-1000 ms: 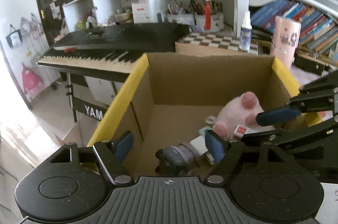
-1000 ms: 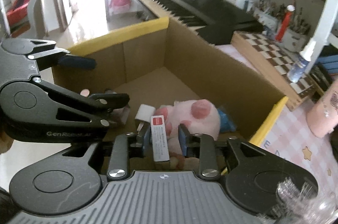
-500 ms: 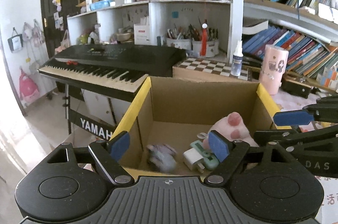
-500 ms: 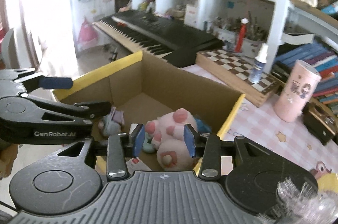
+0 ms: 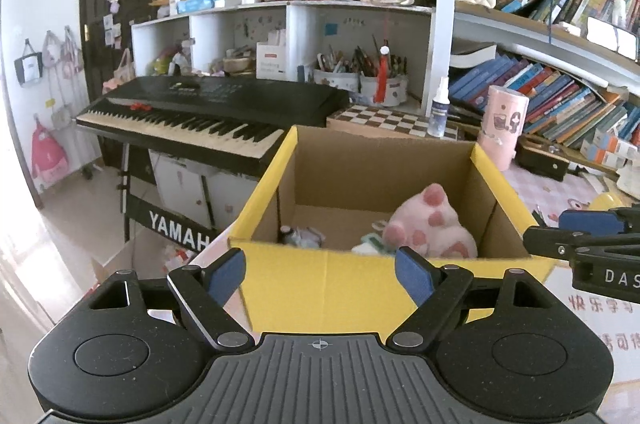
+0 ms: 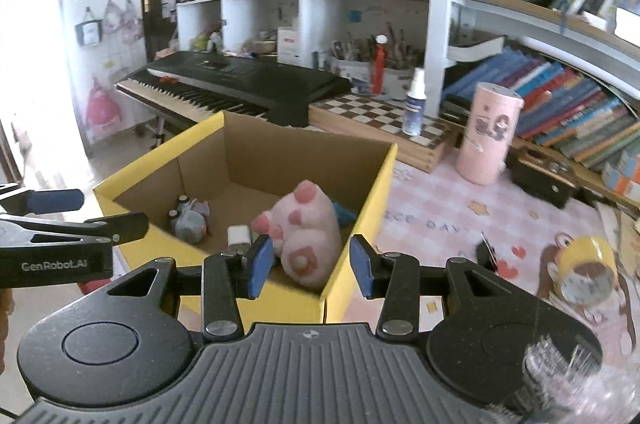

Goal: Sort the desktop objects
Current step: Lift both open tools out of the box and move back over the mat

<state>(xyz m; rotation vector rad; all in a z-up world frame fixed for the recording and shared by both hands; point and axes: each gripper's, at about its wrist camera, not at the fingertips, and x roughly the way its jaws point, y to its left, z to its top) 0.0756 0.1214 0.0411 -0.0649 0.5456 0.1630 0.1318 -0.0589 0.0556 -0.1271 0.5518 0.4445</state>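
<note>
A cardboard box point(image 5: 360, 288) with yellow outer walls stands open on the desk's left edge. Inside lie a pink plush point(image 5: 430, 228), a small grey-purple toy point(image 6: 192, 220) and a white plug point(image 6: 238, 235). My left gripper point(image 5: 320, 274) hovers in front of the box's near wall, open, with nothing between its blue pads. My right gripper point(image 6: 311, 264) hangs over the box's near right corner point(image 6: 332, 284), jaws partly apart and empty, the pink plush point(image 6: 308, 228) just beyond them. Each gripper's fingers show at the other view's edge.
Right of the box, on the pink checked desk mat point(image 6: 440, 220), lie a yellow tape roll point(image 6: 584, 272) and a small black clip point(image 6: 486, 252). A pink cylinder point(image 6: 490, 132), spray bottle point(image 6: 414, 104) and chessboard point(image 6: 380, 120) stand behind. A black keyboard point(image 5: 208, 112) is beyond the box.
Both grippers drew back and up out of the box. The left let go of the grey toy and the right let go of a small red-and-white pack; both jaws widened.
</note>
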